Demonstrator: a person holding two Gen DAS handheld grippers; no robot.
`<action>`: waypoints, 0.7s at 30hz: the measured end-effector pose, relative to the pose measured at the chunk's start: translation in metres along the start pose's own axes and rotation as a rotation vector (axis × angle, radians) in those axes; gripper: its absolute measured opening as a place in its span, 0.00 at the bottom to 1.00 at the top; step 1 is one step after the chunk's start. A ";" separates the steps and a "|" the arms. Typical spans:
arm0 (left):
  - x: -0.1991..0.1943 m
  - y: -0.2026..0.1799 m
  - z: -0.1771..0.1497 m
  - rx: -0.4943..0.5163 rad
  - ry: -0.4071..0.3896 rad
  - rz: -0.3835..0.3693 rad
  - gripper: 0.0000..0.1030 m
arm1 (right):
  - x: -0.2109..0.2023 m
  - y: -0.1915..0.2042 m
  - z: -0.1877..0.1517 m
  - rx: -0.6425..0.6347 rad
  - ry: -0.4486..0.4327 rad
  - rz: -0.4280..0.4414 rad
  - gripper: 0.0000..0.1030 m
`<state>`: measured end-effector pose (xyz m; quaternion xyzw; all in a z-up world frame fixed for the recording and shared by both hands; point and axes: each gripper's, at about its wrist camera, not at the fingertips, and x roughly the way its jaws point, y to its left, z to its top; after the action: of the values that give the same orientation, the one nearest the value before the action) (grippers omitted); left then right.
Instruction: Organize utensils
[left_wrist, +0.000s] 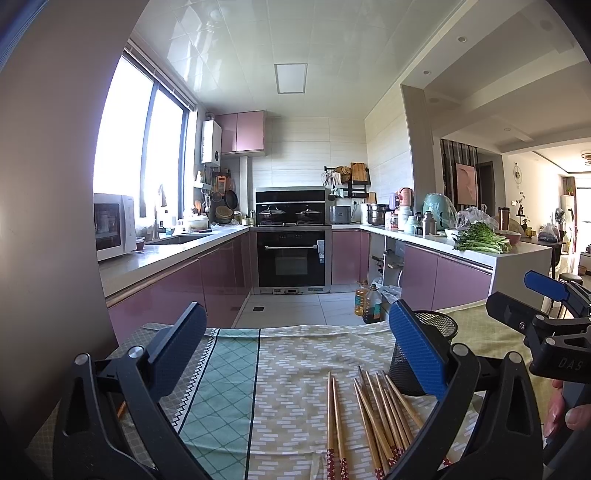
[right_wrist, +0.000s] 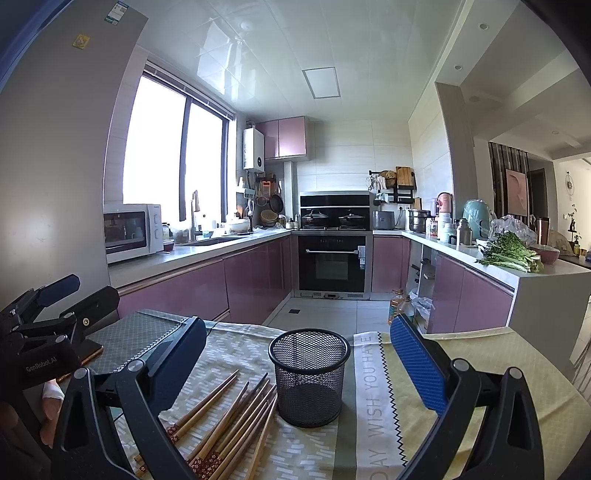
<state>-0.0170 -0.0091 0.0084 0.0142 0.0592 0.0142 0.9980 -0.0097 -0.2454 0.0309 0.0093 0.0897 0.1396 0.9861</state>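
Observation:
Several wooden chopsticks (left_wrist: 373, 417) with red patterned ends lie in a loose bundle on the cloth-covered table (left_wrist: 288, 369); they also show in the right wrist view (right_wrist: 229, 424). A black mesh holder (right_wrist: 309, 376) stands upright and empty just right of them, partly hidden behind my left finger in the left wrist view (left_wrist: 439, 328). My left gripper (left_wrist: 295, 354) is open and empty above the table, left of the chopsticks. My right gripper (right_wrist: 299, 365) is open and empty, its fingers either side of the holder from behind.
The right gripper's body shows at the right edge of the left wrist view (left_wrist: 546, 325); the left gripper's body shows at the left of the right wrist view (right_wrist: 48, 332). A phone (right_wrist: 88, 354) lies at the table's left. Oil bottles (left_wrist: 369, 302) stand on the floor beyond the table.

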 end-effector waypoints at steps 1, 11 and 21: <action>0.000 0.000 0.000 0.001 0.000 0.002 0.95 | 0.000 0.000 0.000 -0.001 0.001 -0.002 0.94; 0.000 -0.001 0.000 0.002 0.002 0.002 0.95 | 0.001 -0.001 -0.002 0.006 0.002 0.003 0.94; 0.000 -0.001 -0.001 0.005 0.005 0.002 0.95 | 0.000 -0.003 -0.004 0.011 0.004 0.004 0.94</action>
<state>-0.0171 -0.0101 0.0077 0.0167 0.0618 0.0150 0.9978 -0.0094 -0.2478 0.0268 0.0145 0.0926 0.1409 0.9856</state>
